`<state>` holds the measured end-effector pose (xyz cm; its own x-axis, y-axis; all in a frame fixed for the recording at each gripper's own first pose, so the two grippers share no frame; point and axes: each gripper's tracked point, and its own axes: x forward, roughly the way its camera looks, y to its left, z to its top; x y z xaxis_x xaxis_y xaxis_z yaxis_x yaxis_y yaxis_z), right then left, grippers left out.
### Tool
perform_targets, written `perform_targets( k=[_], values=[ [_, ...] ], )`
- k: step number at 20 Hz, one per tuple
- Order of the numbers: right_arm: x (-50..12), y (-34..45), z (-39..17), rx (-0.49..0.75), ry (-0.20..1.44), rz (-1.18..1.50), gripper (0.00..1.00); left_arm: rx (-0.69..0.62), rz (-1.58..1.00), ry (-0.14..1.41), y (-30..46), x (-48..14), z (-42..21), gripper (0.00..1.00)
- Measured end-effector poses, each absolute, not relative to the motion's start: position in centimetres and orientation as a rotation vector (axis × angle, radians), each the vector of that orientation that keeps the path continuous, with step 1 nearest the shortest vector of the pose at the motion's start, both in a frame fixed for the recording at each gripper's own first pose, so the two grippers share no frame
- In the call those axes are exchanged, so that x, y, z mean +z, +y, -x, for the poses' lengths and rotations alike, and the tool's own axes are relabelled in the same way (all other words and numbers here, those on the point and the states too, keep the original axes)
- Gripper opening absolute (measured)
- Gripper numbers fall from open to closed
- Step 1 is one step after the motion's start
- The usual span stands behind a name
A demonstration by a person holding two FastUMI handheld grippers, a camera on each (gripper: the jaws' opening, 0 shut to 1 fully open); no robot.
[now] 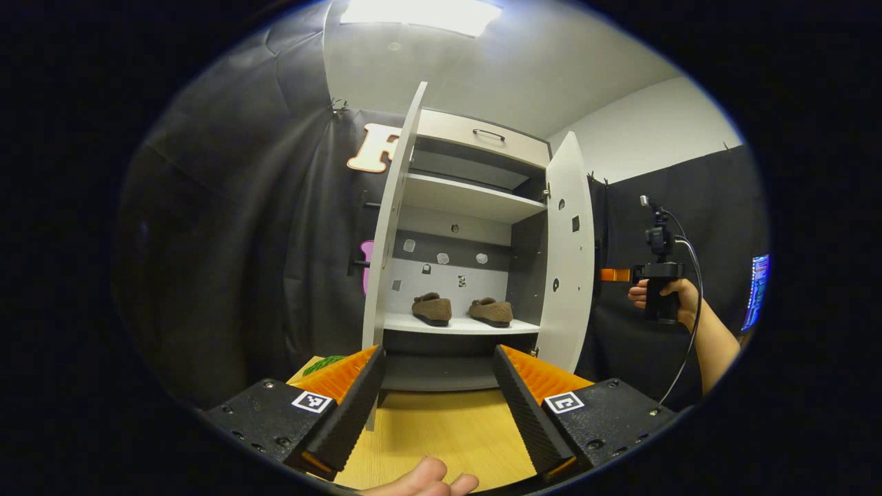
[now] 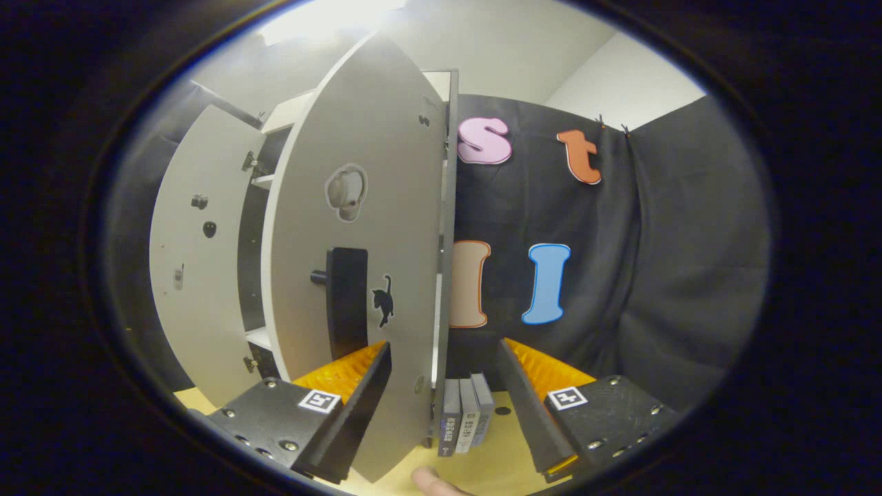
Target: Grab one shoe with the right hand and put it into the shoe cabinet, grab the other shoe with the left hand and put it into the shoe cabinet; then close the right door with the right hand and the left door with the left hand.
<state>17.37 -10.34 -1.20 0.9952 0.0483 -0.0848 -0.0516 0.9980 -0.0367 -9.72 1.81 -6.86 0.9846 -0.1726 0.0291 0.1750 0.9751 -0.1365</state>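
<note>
Currently logged, item by item. My left claw (image 1: 437,396): fingers spread wide, nothing between them, held over the wooden table (image 1: 441,434) and facing the shoe cabinet (image 1: 468,234). Left door (image 1: 393,227) and right door (image 1: 568,255): both swung open. Two brown shoes (image 1: 432,308) (image 1: 491,311): side by side, apart from each other, toes toward me, on the cabinet's lower shelf (image 1: 458,325). My right hand (image 1: 665,296), seen from the left gripper view: gripping the other device's handle, out past the right door's outer face.

My right claw (image 2: 444,382): fingers parted, empty, straddling the free edge of the right door (image 2: 372,227); whether either finger touches the panel I cannot tell. Black door handle (image 2: 346,303): just above my left-hand finger. Small upright books or boxes (image 2: 465,420): standing on the table between the fingers, behind the door edge.
</note>
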Motion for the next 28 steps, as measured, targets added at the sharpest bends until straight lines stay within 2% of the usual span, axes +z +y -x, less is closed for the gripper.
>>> perform_targets(
  k=[1,5,6,7,8,13,15,19,23,26,28],
  values=[
    [-1.4,-9.9,-17.5,0.05,0.083,0.023,0.94,-0.175,0.142,-0.014,2.0,-7.0,9.7,0.96],
    [-1.4,-8.3,-17.9,0.055,0.066,0.029,0.91,-0.162,0.141,-0.008,2.7,-7.3,9.3,0.96],
    [-1.3,-7.8,-18.0,0.052,0.062,0.038,0.94,-0.161,0.144,-0.008,2.7,-7.3,9.2,0.96],
    [-1.4,-7.3,-18.1,0.049,0.061,0.04,0.91,-0.163,0.147,-0.008,2.6,-7.3,9.1,0.96],
    [-1.5,-6.5,-18.2,0.057,0.061,0.044,0.94,-0.163,0.147,-0.007,2.6,-7.3,9.0,0.96],
    [-2.6,-0.5,-17.4,0.197,0.086,0.04,0.93,-0.155,0.121,-0.009,2.7,-7.1,9.4,0.96],
    [-2.2,0.2,-16.8,0.201,0.059,0.066,0.98,-0.141,0.109,-0.017,3.5,-6.8,9.6,0.96],
    [-2.3,2.1,-14.9,0.238,0.039,0.084,0.98,-0.104,0.079,-0.014,5.5,-7.0,9.3,0.96],
    [-2.5,2.5,-12.9,0.232,0.034,0.078,0.98,-0.046,0.084,0.004,8.8,-7.3,8.2,0.96],
    [-3.6,3.0,-11.1,0.227,0.084,-0.035,0.97,-0.063,0.085,-0.005,10.8,-7.0,7.5,0.96],
    [-4.6,2.3,-10.1,0.173,0.081,-0.014,0.96,-0.023,0.065,-0.016,14.0,-6.7,6.8,0.92]
  ],
)
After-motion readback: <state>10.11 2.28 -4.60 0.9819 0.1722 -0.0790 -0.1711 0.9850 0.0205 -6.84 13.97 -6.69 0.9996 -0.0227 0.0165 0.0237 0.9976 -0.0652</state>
